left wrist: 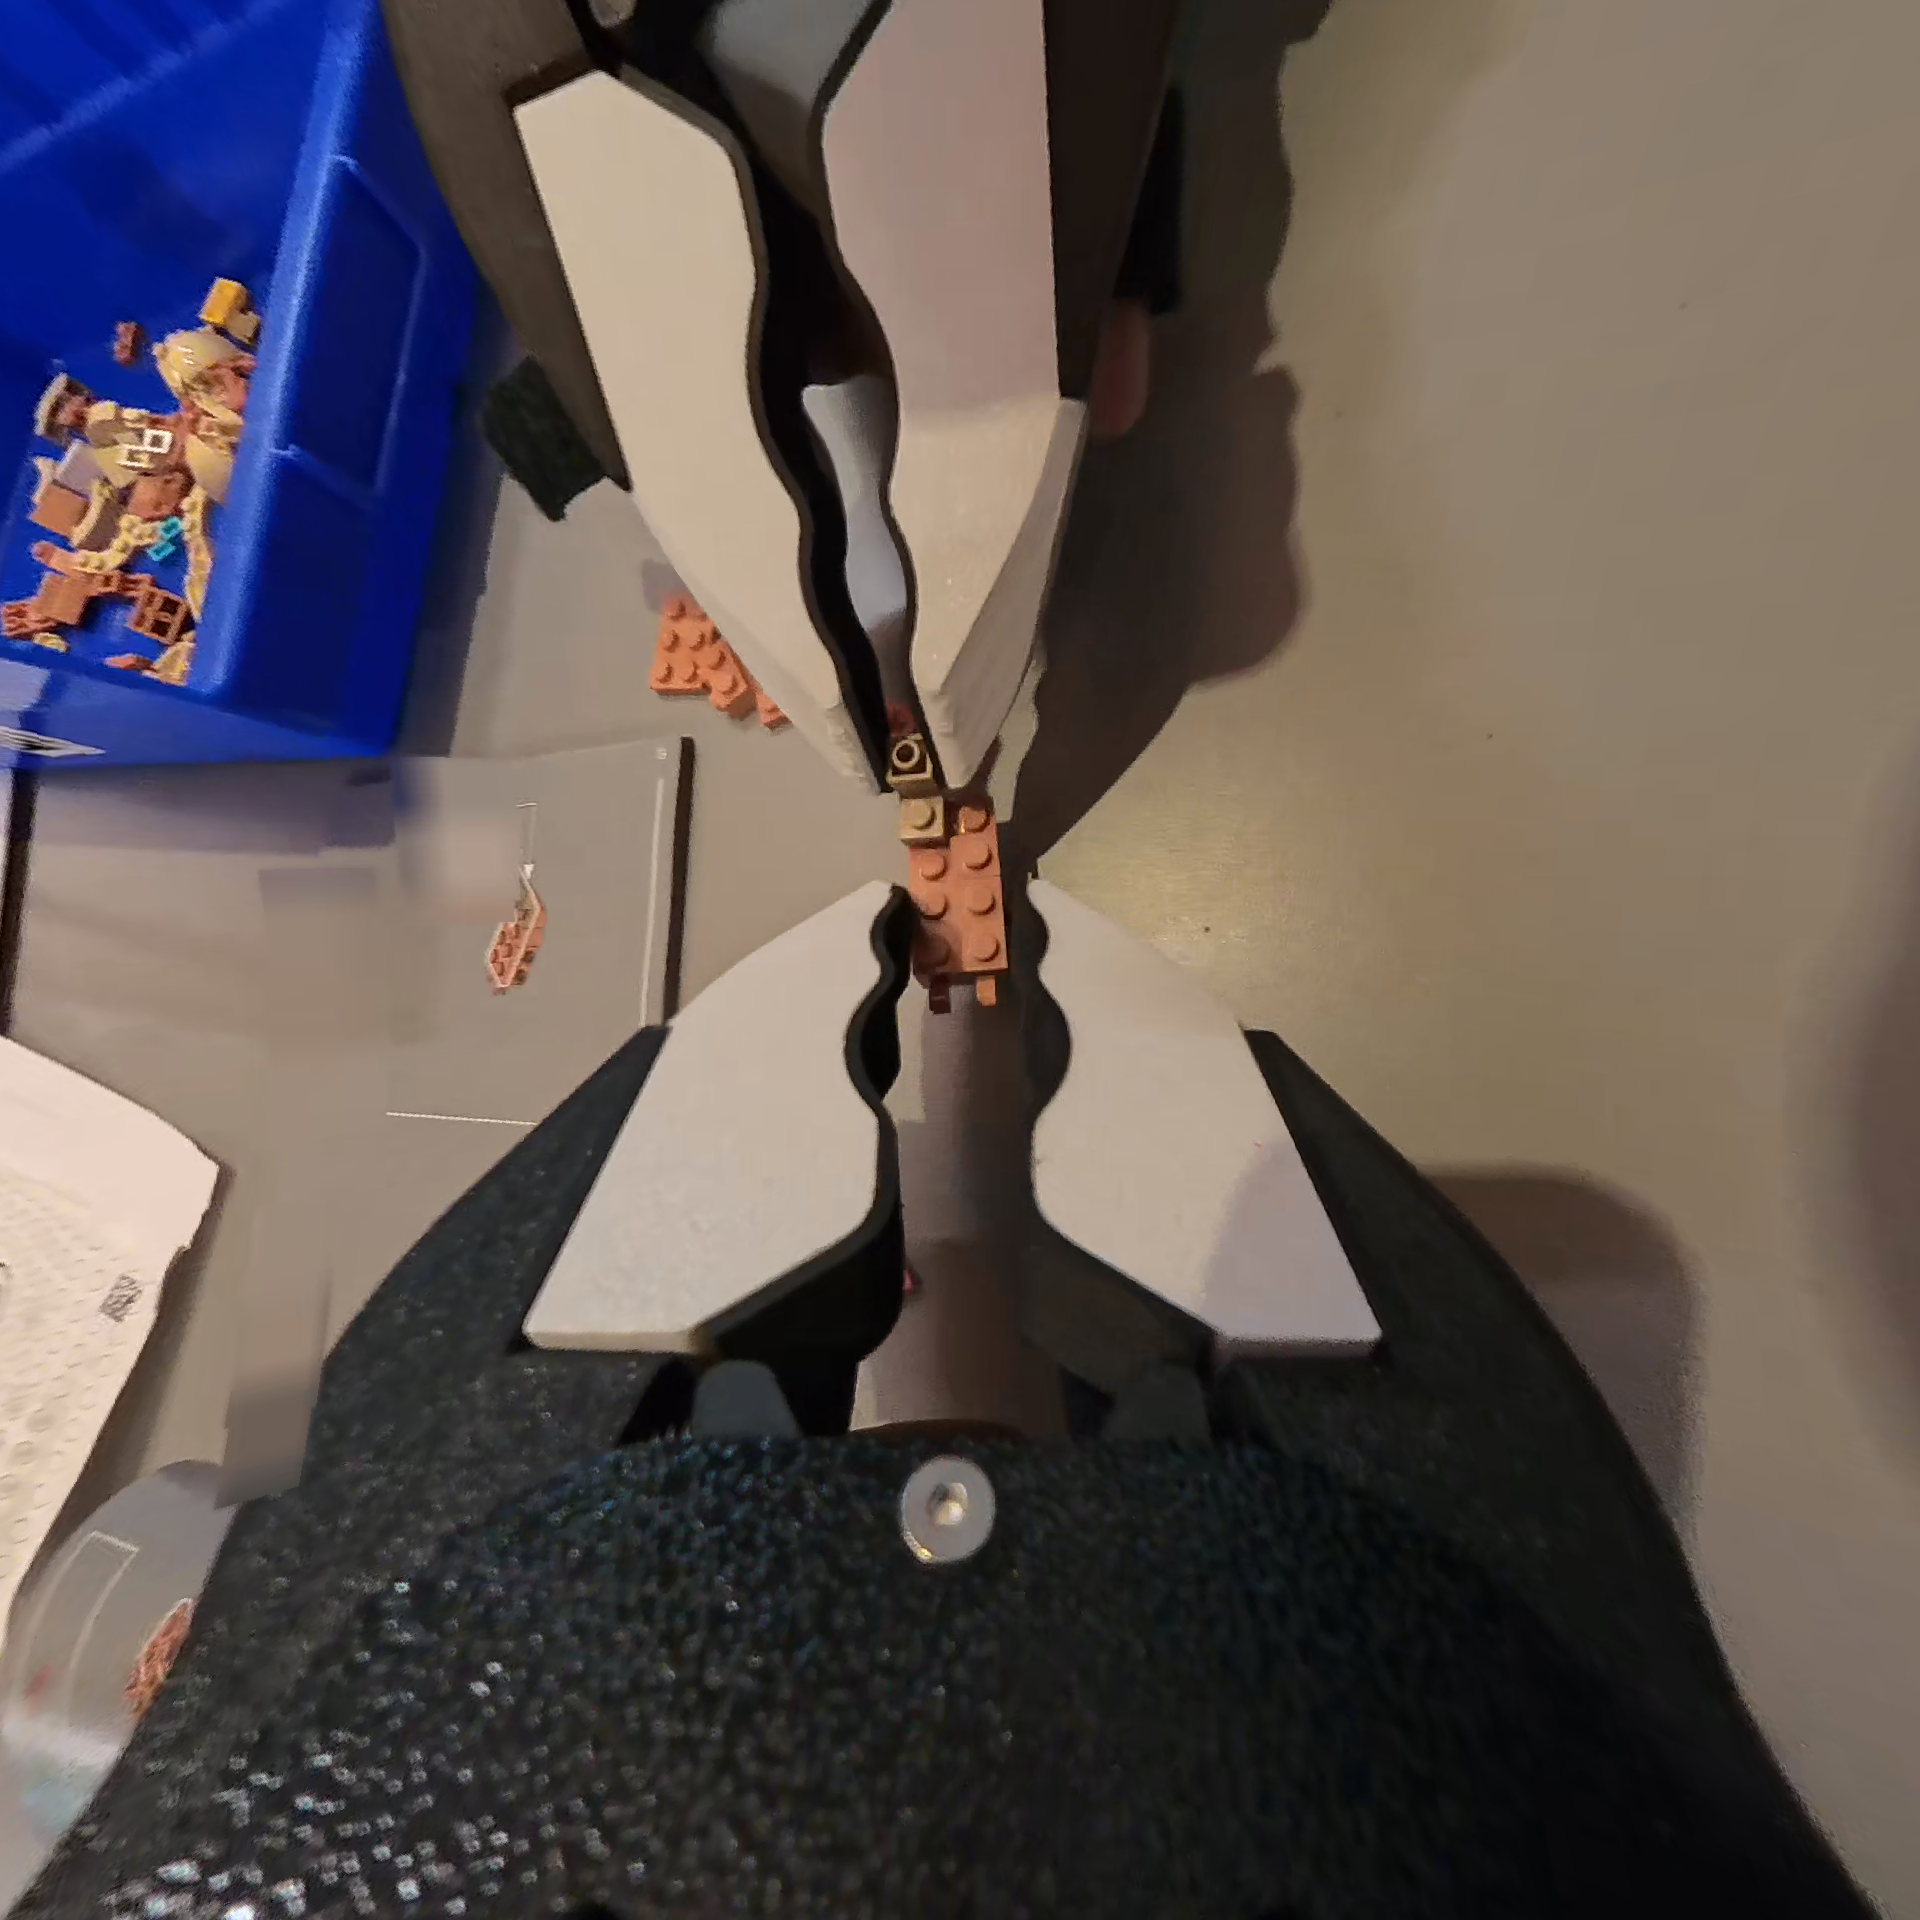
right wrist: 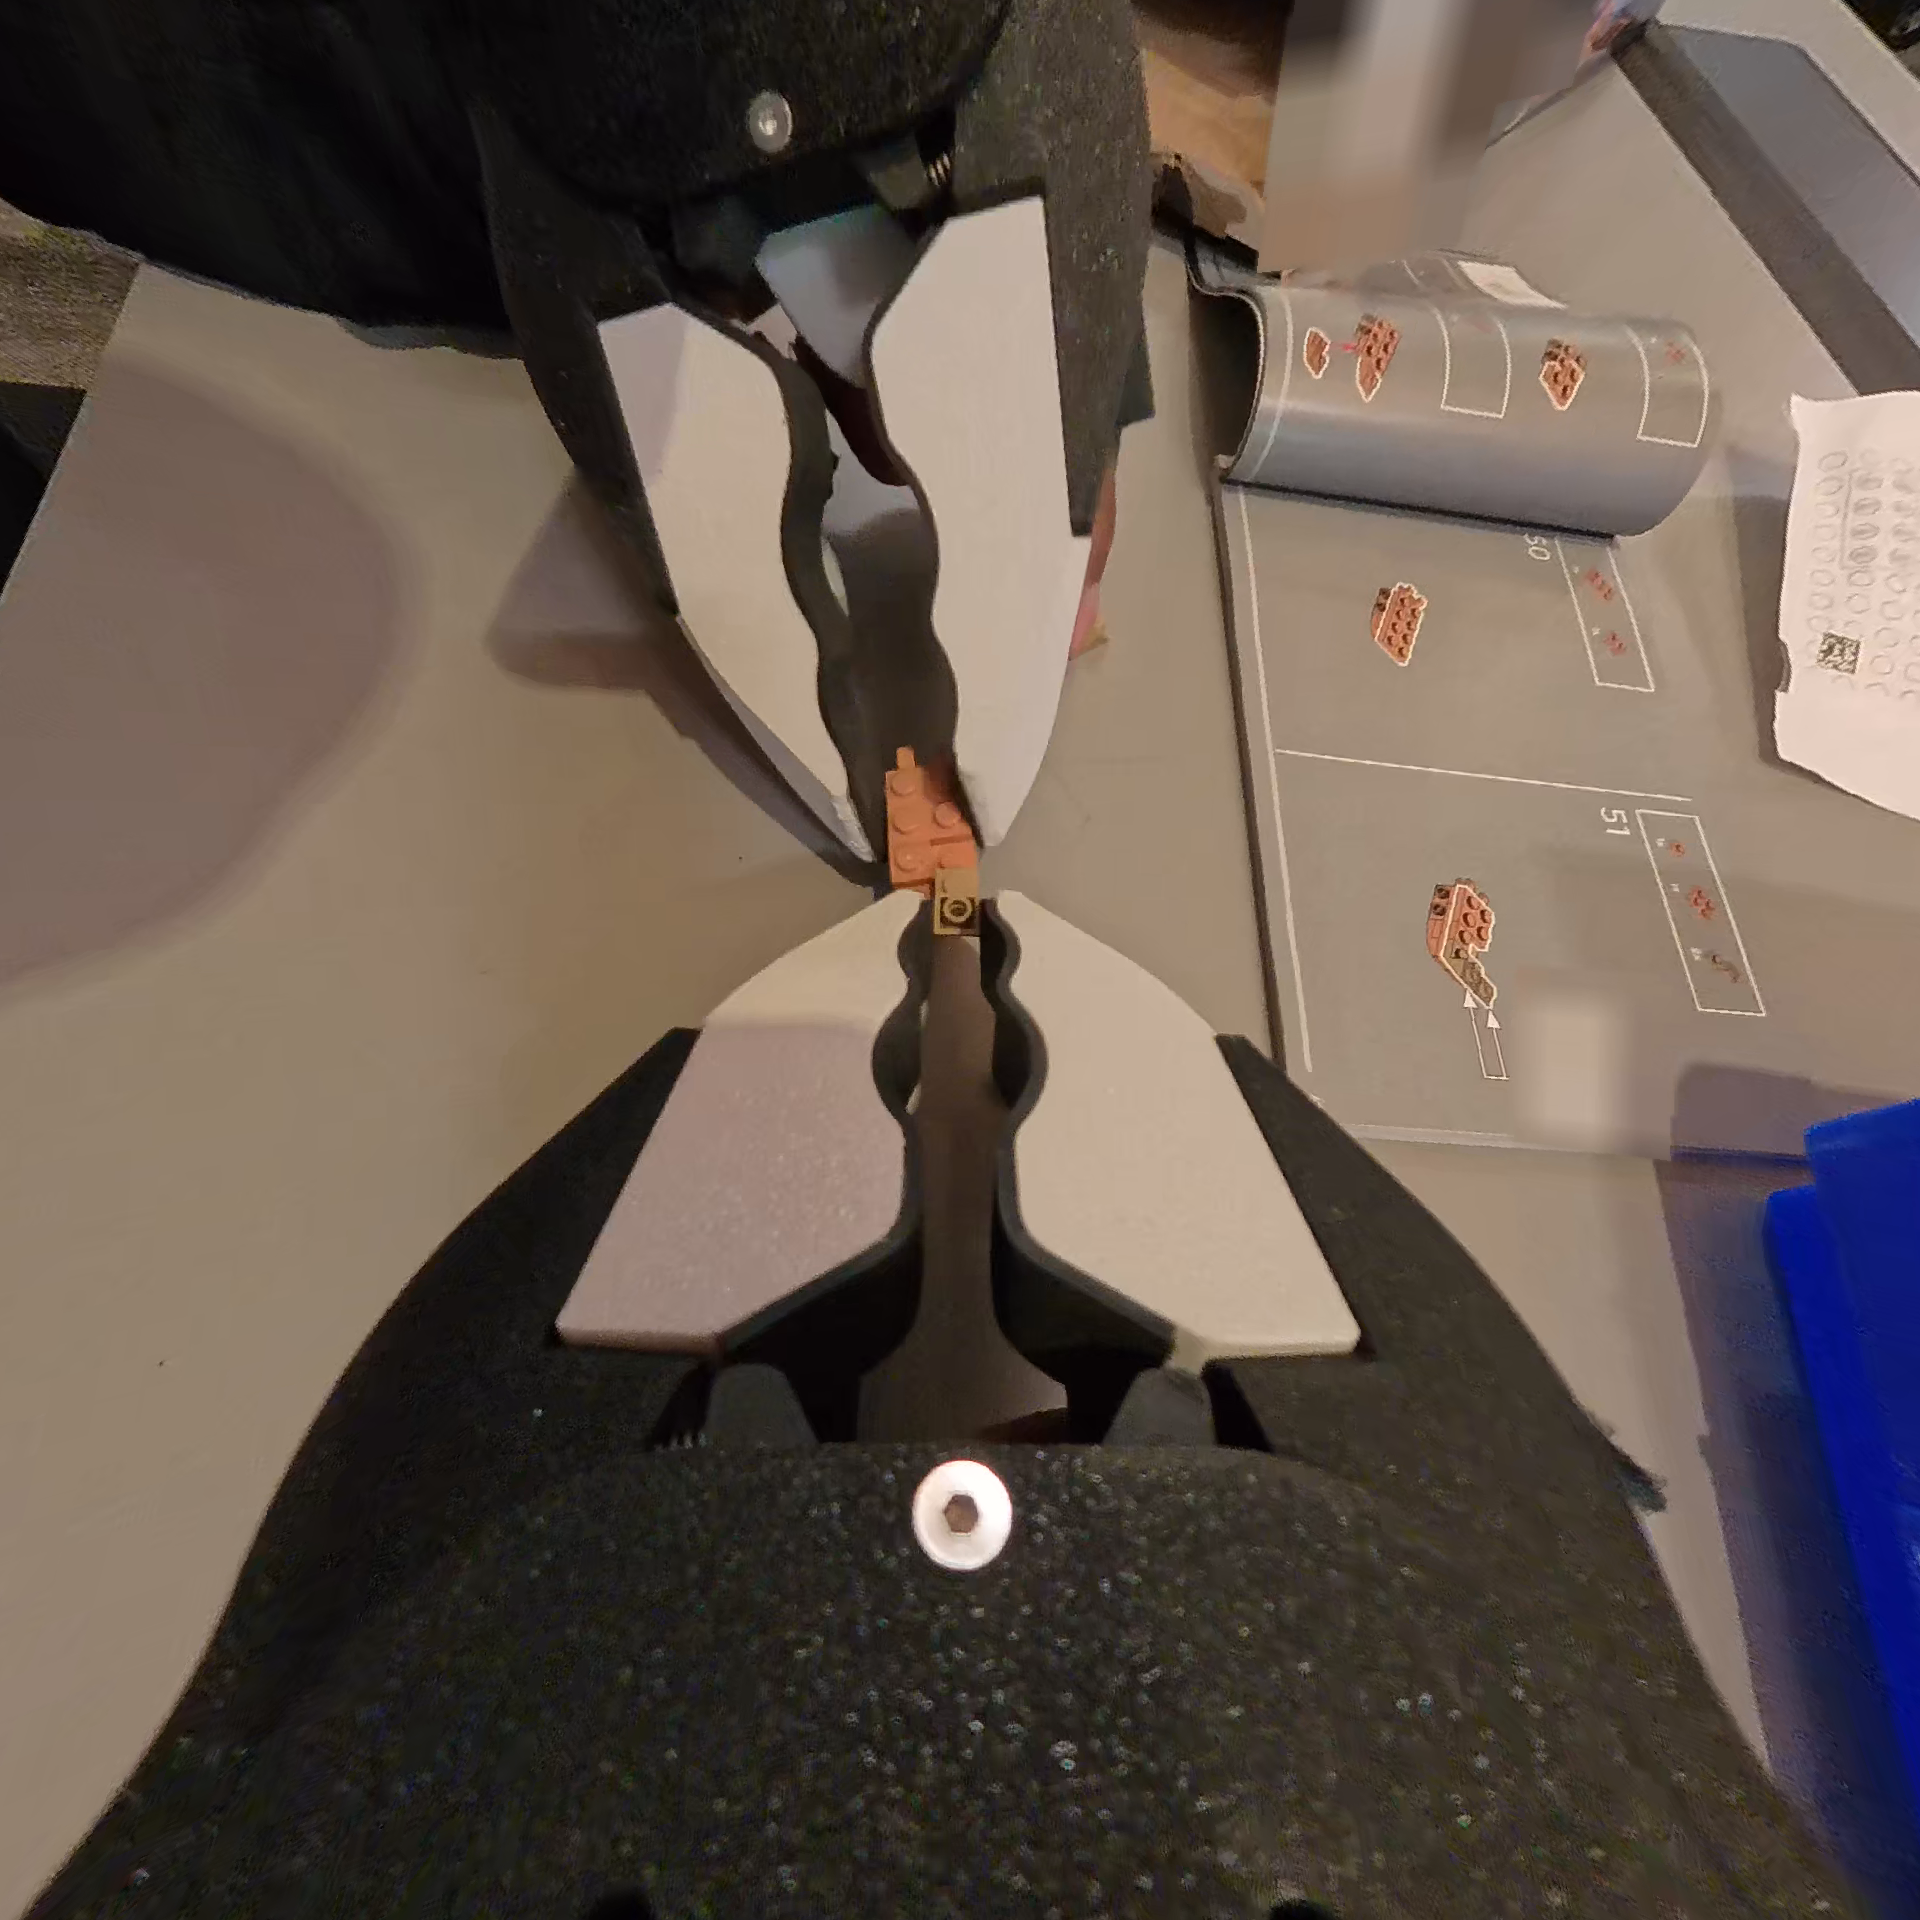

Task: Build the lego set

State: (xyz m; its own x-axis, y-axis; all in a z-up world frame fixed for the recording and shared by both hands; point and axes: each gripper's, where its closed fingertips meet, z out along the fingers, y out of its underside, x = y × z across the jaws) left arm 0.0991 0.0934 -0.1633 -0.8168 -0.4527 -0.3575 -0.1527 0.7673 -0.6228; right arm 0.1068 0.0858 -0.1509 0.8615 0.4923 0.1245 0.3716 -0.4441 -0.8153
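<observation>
Left wrist view: left gripper [left wrist: 961,914] clamps brown brick assembly [left wrist: 961,904].
Right gripper [right wrist: 954,920]: pinches tan plate [right wrist: 956,912].
Nearby: blue bin [left wrist: 343,416].

A hobby or building desk comes into view: a plain grey table [right wrist: 260,1039], an open instruction booklet [right wrist: 1455,727] showing brick diagrams, and a blue bin [left wrist: 343,343] holding loose toy bricks [left wrist: 135,488].

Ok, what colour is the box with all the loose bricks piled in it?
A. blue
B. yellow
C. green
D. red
A: the bin at the upper left of the left wrist view, with the loose bricks heaped inside, is plainly blue.
</observation>
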